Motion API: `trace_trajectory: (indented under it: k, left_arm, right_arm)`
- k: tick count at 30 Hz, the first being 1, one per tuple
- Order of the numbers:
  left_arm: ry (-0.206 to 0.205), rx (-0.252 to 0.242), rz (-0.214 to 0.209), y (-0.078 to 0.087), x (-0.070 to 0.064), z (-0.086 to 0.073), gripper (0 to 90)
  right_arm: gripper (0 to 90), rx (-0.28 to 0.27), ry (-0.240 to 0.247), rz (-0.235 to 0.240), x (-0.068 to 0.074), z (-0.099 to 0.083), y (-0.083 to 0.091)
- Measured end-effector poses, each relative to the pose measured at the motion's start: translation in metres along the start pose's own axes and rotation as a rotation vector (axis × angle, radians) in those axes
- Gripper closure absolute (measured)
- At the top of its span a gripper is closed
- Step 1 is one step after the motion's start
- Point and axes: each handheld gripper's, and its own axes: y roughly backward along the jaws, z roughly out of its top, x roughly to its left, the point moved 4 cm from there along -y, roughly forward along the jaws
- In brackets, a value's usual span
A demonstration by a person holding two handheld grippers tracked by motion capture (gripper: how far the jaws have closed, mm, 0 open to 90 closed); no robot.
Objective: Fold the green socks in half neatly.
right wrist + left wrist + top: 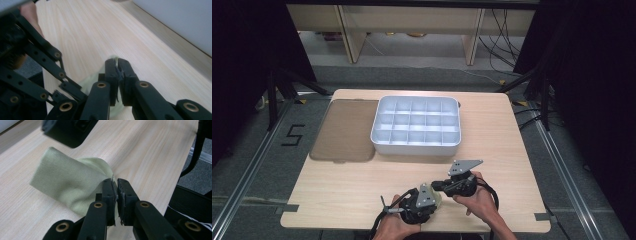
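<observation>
Clearly the pale green cloth [72, 185] is soft, light knit that will sag and stretch, so it is best taken at an edge or corner, as now: the left tongs [115, 181] are pinched narrow on its near corner, the right tongs [116, 61] nipped on another fold. It lies on the tabletop [362, 190], well short of the white tray [416, 145]. From above, the cloth [438, 199] is a sliver between both tongs; the left gripper view gives its ribbed weave, the high view the tray and the brown lid [346, 130] left of it.
</observation>
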Motion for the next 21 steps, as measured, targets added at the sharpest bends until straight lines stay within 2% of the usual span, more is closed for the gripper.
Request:
trace_trajectory:
  k: [1, 3, 4, 5, 6, 7, 8, 9, 10, 12, 14, 15, 18, 19, 21]
  left_arm:
    - [-0.022, 0.002, 0.007, 0.0, 0.002, 0.0, 83.8]
    - [0.017, -0.004, -0.008, 0.0, -0.001, 0.0, 83.8]
    - [0.017, -0.004, -0.008, 0.0, -0.001, 0.0, 83.8]
    - [0.033, -0.01, 0.005, 0.0, -0.002, 0.0, 83.7]
    - [0.033, -0.01, 0.005, 0.0, -0.002, 0.0, 83.7]
    - [0.0, -0.004, 0.02, 0.0, 0.001, 0.0, 83.6]
    - [0.003, 0.004, 0.029, 0.001, 0.002, 0.0, 83.6]
    - [0.012, 0.004, 0.013, 0.0, 0.0, -0.001, 83.6]
    - [-0.002, 0.006, 0.016, 0.0, 0.001, 0.0, 83.5]
    - [-0.003, 0.008, 0.014, 0.0, 0.001, -0.001, 83.4]
    - [0.005, -0.002, -0.003, 0.0, -0.001, 0.0, 83.2]
    - [-0.005, 0.003, -0.004, 0.0, 0.0, 0.0, 82.9]
    - [0.002, 0.003, -0.005, -0.001, -0.001, -0.001, 82.5]
    - [-0.001, 0.004, -0.005, -0.001, 0.0, -0.001, 82.4]
    - [0.013, -0.005, -0.016, 0.0, -0.002, -0.001, 81.7]
  right_arm:
    - [87.0, -0.005, 0.007, 0.001, 0.001, 0.001, -0.002]
    - [87.0, -0.004, 0.03, 0.016, 0.002, 0.004, -0.006]
    - [87.0, -0.004, 0.03, 0.016, 0.002, 0.004, -0.006]
    - [87.0, 0.0, 0.035, 0.034, 0.005, 0.006, -0.011]
    - [87.0, 0.001, 0.039, 0.038, 0.006, 0.007, -0.013]
    - [87.0, 0.006, 0.036, 0.05, 0.008, 0.007, -0.015]
    - [87.0, 0.009, 0.049, 0.06, 0.009, 0.008, -0.018]
    - [87.2, 0.009, 0.06, 0.054, 0.008, 0.008, -0.02]
    - [87.2, 0.025, 0.062, 0.041, 0.007, 0.007, -0.021]
    - [87.5, 0.045, 0.063, 0.014, 0.002, 0.004, -0.023]
    - [87.8, 0.075, 0.051, -0.011, -0.005, -0.001, -0.023]
    - [88.0, 0.087, 0.035, -0.015, -0.008, -0.004, -0.023]
    - [88.4, 0.097, 0.03, -0.017, -0.017, -0.011, -0.025]
    - [88.4, 0.098, 0.021, -0.008, -0.017, -0.012, -0.025]
    - [88.4, 0.103, 0.018, -0.026, -0.018, -0.012, -0.024]
